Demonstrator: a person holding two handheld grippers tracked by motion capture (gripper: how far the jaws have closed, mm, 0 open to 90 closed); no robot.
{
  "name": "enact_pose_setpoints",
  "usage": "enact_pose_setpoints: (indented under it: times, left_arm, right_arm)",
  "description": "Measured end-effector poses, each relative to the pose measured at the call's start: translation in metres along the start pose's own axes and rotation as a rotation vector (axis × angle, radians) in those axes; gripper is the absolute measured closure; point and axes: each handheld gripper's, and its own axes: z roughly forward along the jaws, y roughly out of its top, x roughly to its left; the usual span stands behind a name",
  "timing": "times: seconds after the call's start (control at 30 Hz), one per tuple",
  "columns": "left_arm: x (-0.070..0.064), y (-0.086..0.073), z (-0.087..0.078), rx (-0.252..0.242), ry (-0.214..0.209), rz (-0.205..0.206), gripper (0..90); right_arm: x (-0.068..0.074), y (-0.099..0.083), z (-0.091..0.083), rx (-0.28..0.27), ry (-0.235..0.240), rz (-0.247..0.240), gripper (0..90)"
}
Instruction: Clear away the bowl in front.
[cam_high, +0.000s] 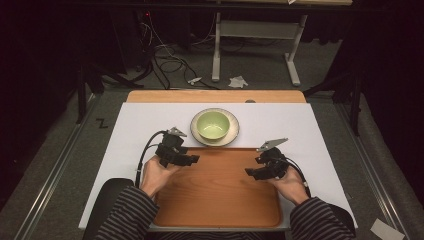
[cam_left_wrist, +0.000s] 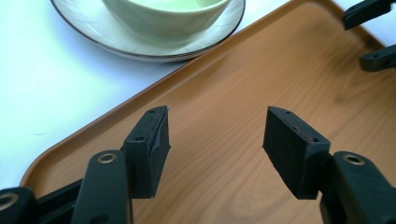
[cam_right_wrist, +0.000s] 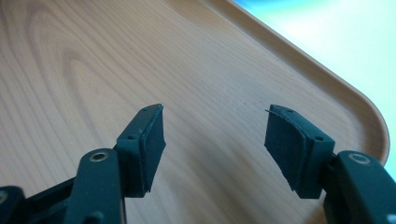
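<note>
Both of my grippers hang over the wooden tray (cam_high: 215, 200), and nothing is in either one. My left gripper (cam_high: 192, 160) sits above the tray's left far part, jaws spread wide with bare wood between them. My right gripper (cam_high: 250, 172) is over the right side, jaws just as wide apart, again only tray grain in the gap. The tray itself is bare. Just beyond its far edge, on the white table (cam_high: 300, 130), stands the green bowl (cam_high: 213, 124), sitting in its plate (cam_high: 233, 134). From my left gripper view the bowl (cam_left_wrist: 163, 18) and plate (cam_left_wrist: 93, 28) are close, just past the tray's rim (cam_left_wrist: 116, 105). So I judge this as barely begun: nothing is lifted, nothing is loaded. The bowl and plate are the nearest things to take hold of, and all of that is left to do.
</note>
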Motion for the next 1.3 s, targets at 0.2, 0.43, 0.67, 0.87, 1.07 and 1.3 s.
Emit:
enact_pose_setpoints:
  times: [0.2,0.43,0.67,0.87,1.07,1.3]
  left_arm:
    - [-0.002,0.002,-0.001,0.005,0.000,0.006,40.7]
    - [-0.003,0.007,-0.004,-0.001,-0.009,-0.011,43.0]
    - [-0.006,0.012,-0.003,0.002,-0.010,-0.003,43.8]
    - [-0.006,0.016,-0.001,0.017,-0.020,-0.017,45.4]
    - [-0.006,0.020,0.001,0.019,-0.019,-0.025,45.1]
    - [-0.009,0.025,0.001,0.021,-0.015,-0.013,45.0]
  right_arm:
    - [-0.001,0.000,0.001,0.001,0.005,-0.006,39.2]
    - [-0.001,0.000,0.001,0.007,0.002,-0.004,39.2]
    - [-0.001,0.000,0.001,0.000,0.003,-0.004,39.1]
    - [-0.001,0.000,0.001,0.004,0.007,-0.008,39.1]
    - [-0.002,0.000,0.001,0.005,0.004,0.001,39.1]
    - [-0.001,0.000,0.001,0.003,0.004,-0.001,39.3]
